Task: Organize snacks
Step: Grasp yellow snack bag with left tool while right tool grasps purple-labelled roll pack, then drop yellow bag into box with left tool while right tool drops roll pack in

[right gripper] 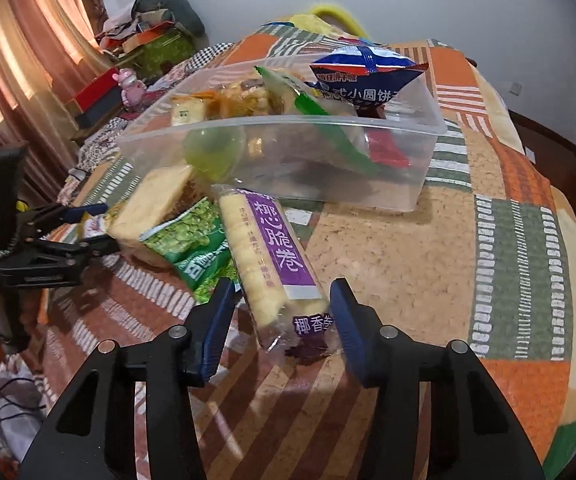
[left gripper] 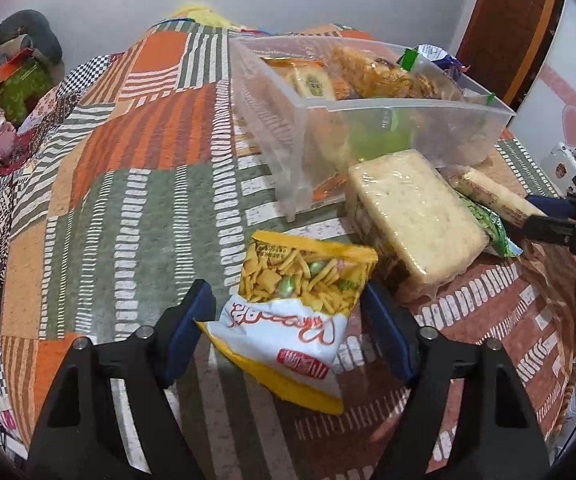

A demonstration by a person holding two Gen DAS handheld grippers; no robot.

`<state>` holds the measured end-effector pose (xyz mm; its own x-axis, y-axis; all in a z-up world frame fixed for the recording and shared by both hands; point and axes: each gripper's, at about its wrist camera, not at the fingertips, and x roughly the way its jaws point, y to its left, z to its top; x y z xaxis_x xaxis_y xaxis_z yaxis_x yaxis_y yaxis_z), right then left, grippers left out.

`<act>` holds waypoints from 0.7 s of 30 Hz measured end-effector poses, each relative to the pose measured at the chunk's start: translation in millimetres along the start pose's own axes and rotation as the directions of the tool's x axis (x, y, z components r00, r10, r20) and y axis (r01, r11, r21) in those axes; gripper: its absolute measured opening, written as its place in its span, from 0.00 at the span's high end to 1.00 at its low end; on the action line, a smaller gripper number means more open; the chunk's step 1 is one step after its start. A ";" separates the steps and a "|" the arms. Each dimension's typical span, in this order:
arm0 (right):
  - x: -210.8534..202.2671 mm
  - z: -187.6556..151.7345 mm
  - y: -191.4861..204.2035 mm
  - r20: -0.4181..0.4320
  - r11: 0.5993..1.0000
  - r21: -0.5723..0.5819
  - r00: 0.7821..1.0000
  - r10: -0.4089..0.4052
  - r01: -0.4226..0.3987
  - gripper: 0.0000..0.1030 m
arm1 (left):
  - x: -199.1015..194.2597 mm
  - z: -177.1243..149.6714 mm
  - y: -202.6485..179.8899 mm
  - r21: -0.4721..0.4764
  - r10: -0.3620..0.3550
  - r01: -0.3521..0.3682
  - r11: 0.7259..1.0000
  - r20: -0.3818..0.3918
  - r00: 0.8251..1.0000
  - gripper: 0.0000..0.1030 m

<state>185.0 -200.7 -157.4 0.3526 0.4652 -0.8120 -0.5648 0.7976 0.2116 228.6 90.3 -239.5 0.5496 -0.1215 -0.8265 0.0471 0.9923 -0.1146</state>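
A clear plastic bin point(left gripper: 367, 120) point(right gripper: 419, 128) sits on the patchwork bed and holds several snack packs, among them a blue biscuit bag point(right gripper: 367, 76). My left gripper point(left gripper: 288, 304) is open, its jaws on either side of a yellow and white snack mix bag point(left gripper: 299, 300) lying on the quilt. My right gripper point(right gripper: 284, 304) is open, its jaws on either side of the near end of a purple coconut roll pack point(right gripper: 272, 252) point(left gripper: 491, 196). A wrapped block of pale wafers point(left gripper: 411, 216) point(right gripper: 156, 200) and a green pea bag point(right gripper: 192, 244) point(left gripper: 491, 228) lie between the two.
The patchwork quilt point(left gripper: 128, 200) point(right gripper: 507, 240) covers the bed. Boxes, clothes and a pink toy point(left gripper: 0, 136) sit along the left bedside. A curtain point(right gripper: 16, 92) hangs at the left. A wooden door point(left gripper: 515, 24) and a white appliance point(left gripper: 567, 168) stand to the right.
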 end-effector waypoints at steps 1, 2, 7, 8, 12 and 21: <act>0.5 3.1 -1.0 0.007 1.000 -0.003 1.000 -0.004 0.005 0.55 | 0.7 -0.5 0.3 -0.001 -0.011 0.011 1.000 -0.001 1.000 0.37; 2.1 4.9 -0.7 0.009 1.000 -0.007 1.000 -0.013 0.013 0.55 | 1.0 -0.4 0.7 -0.007 -0.017 0.017 1.000 -0.001 1.000 0.39; 24.4 18.3 -1.6 -0.019 1.000 -0.010 1.000 -0.024 0.024 0.50 | -2.0 -2.3 4.3 -0.032 0.010 -0.010 0.999 0.010 1.000 0.45; 27.5 19.7 -1.3 -0.023 1.000 -0.009 1.000 -0.020 0.019 0.48 | -3.3 -3.3 5.4 -0.037 0.012 -0.012 0.999 0.010 1.000 0.45; 38.2 21.3 0.9 -0.042 1.000 -0.024 0.999 -0.019 0.018 0.44 | -8.3 -5.0 10.0 -0.053 0.021 -0.020 0.998 0.018 1.000 0.46; 27.8 10.1 12.0 -0.020 0.996 -0.081 0.999 -0.034 0.032 0.72 | -30.9 -4.1 3.3 -0.048 0.022 -0.019 0.999 0.061 0.998 0.47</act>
<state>195.5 -174.3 -171.9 0.3569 0.4300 -0.8293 -0.6119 0.7784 0.1402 208.4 97.2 -216.6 0.6006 -0.0984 -0.7935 -0.0032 0.9921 -0.1254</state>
